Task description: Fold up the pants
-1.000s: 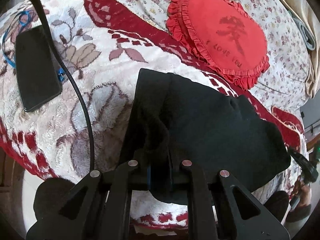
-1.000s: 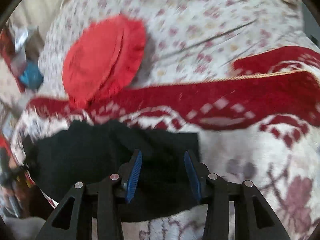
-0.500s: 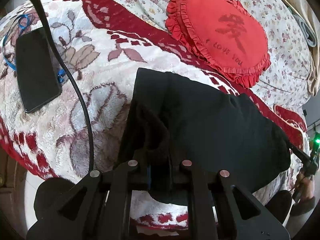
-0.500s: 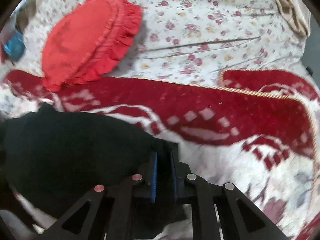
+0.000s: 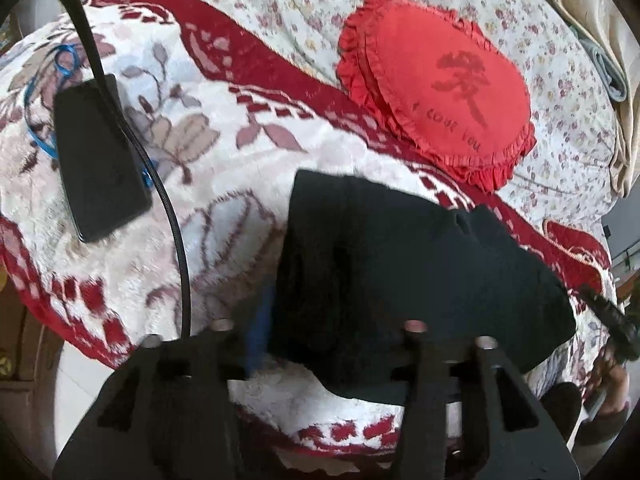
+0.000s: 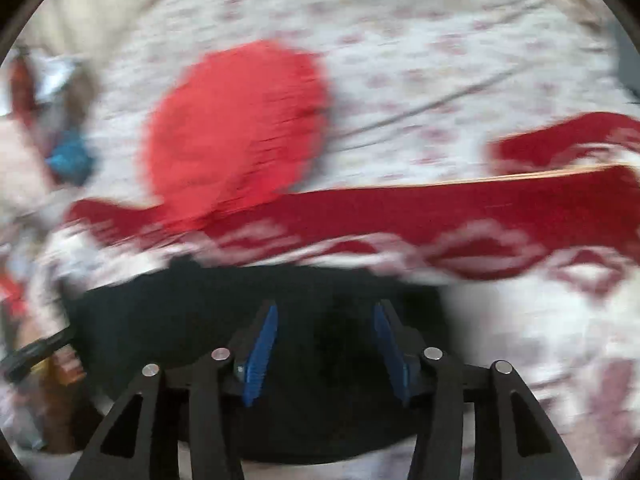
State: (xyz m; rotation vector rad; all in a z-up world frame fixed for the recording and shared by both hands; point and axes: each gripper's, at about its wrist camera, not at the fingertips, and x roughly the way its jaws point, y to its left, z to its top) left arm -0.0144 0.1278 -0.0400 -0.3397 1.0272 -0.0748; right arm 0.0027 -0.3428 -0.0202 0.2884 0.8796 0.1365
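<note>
Here we see the black pants (image 5: pixel 400 272), folded into a compact dark bundle, lying on the white and red patterned blanket (image 5: pixel 224 152) that covers the bed. The bundle sits just in front of the round red frilled cushion (image 5: pixel 440 96), on the near side of the blanket's red border. Our left tongs (image 5: pixel 332 328) are opening, their jaws apart with the near edge of the pants between them; the pads do not appear to press the cloth. Our right tongs (image 6: pixel 324 344) are opening too, the blue pads (image 6: pixel 262 344) standing clear of each other above the dark fabric (image 6: pixel 224 312); this view is smeared by motion, so we cannot say whether a pad brushes the cloth. Left of the pants, well apart from the cushion, a black phone (image 5: pixel 96 160) lies on the blanket with a black cable (image 5: pixel 168 216) running beside it.
</note>
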